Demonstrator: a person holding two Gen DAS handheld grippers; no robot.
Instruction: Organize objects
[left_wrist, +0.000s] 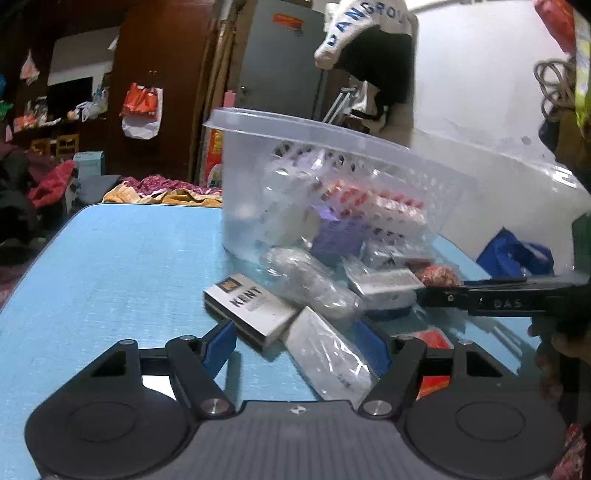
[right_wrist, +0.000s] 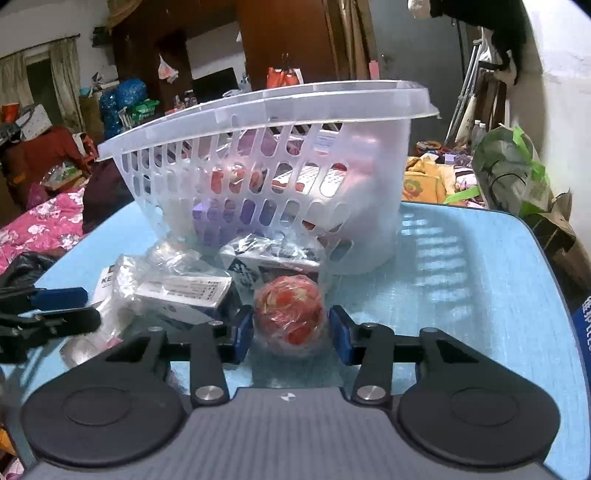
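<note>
A clear plastic basket (left_wrist: 295, 125) (right_wrist: 258, 107) stands tilted on the blue table (left_wrist: 110, 277) (right_wrist: 461, 295), with boxes and blister packs inside. Wrapped packets spill out in front of it. My left gripper (left_wrist: 297, 349) is open low over that pile. A corner of the Kent box (left_wrist: 255, 306) and a plastic-wrapped white box (left_wrist: 328, 354) lie between its blue pads. My right gripper (right_wrist: 291, 330) is shut on a red ball in plastic wrap (right_wrist: 290, 314), which sits on the table with a pad against each side. In the left wrist view the ball (left_wrist: 437, 275) shows beside a black finger of the right gripper.
More wrapped boxes (right_wrist: 177, 288) lie between the two grippers. A red packet (left_wrist: 434, 339) lies under the left gripper's right finger. A green bag (right_wrist: 509, 173) stands off the table's far right corner and a blue bag (left_wrist: 513, 254) beyond its right edge. Bedding and clutter surround the table.
</note>
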